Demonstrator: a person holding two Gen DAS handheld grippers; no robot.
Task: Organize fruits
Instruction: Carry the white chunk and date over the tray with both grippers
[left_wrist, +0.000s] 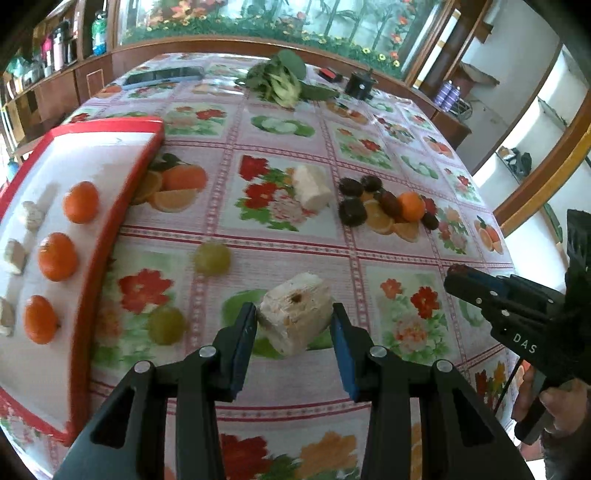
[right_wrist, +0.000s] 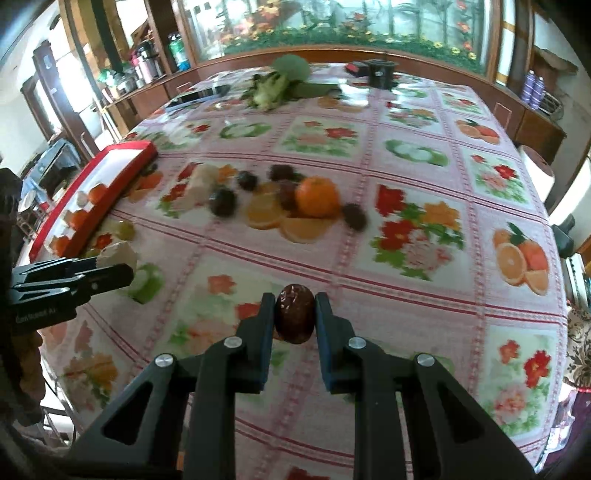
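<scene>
We held a pale fruit chunk (left_wrist: 293, 312) pinched in the left gripper (left_wrist: 294, 325) jaws and a dark red fruit (right_wrist: 294, 313) clamped in the right gripper (right_wrist: 294, 314), both lifted over the desk (right_wrist: 406, 258) near its front edge, presumably bound for the red-rimmed tray (left_wrist: 107, 236) at the left edge, where oranges (left_wrist: 57, 256) sat in a row; blur hid whether either fruit touched the cloth

The left gripper (left_wrist: 294, 325) pointed steeply down at the table (left_wrist: 369, 229), its blue pads clamped on a pale chunk (left_wrist: 293, 314). The right gripper (right_wrist: 295, 314), angled down the same way above the table, was pinched on a dark fruit (right_wrist: 294, 313). A hand (left_wrist: 550, 402) gripped the right gripper's handle.
</scene>
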